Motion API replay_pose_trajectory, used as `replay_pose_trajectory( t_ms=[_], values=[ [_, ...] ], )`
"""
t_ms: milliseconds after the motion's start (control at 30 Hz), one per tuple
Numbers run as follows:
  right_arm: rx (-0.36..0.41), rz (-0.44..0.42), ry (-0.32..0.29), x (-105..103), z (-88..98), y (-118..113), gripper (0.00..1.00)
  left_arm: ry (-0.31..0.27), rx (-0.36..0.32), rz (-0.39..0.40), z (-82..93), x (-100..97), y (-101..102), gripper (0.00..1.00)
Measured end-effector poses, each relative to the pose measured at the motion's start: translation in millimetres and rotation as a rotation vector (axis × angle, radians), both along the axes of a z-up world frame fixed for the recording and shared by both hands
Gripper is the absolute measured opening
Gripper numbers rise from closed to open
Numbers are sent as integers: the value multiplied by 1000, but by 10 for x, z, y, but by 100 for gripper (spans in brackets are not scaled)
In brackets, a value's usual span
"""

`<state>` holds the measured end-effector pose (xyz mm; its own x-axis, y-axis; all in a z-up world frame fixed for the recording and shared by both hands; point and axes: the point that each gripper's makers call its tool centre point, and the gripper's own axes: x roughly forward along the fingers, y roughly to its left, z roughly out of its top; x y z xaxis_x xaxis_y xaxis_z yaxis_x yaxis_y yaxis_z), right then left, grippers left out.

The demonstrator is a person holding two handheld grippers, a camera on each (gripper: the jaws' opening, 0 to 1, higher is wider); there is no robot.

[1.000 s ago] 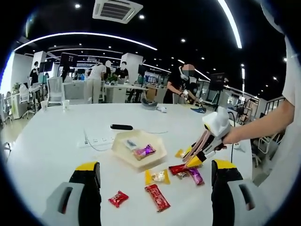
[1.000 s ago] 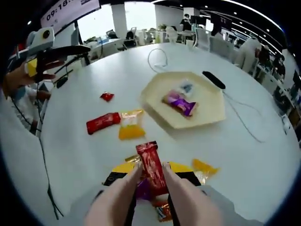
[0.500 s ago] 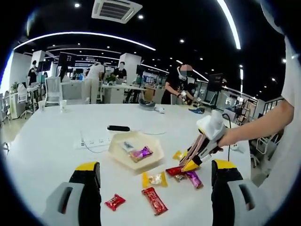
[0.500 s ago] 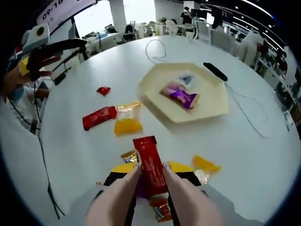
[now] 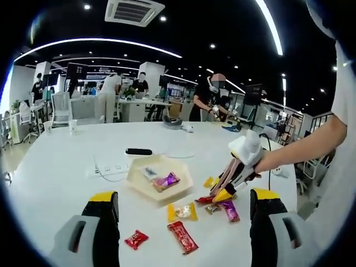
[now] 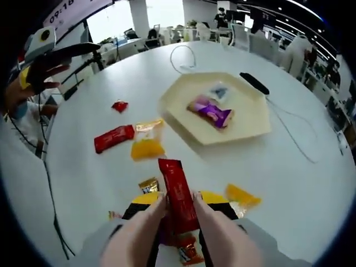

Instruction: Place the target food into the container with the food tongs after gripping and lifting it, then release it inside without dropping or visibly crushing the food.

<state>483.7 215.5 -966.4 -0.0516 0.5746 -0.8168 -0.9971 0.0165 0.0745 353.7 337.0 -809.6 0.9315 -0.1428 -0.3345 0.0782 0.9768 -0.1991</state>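
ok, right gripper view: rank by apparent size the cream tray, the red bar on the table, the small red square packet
1. cream tray
2. red bar on the table
3. small red square packet

The packet lies farther from the camera than the bar, but the gap looks too clear for that to flip the order.

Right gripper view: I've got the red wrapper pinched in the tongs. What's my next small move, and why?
Probably carry it forward toward the cream tray, keeping the squeeze. The tongs hold the red wrapper by its near end, and it looks raised off the table, while the tray lies ahead beyond the yellow packet and already holds a purple candy.
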Motion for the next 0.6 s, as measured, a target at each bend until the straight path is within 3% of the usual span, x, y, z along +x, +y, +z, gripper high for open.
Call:
replay_pose_trajectory(
  t_ms=[600],
  values=[
    [19,-28,41,-18,-30,13,25,14,0,-6,-38,5,-55,99]
  ],
)
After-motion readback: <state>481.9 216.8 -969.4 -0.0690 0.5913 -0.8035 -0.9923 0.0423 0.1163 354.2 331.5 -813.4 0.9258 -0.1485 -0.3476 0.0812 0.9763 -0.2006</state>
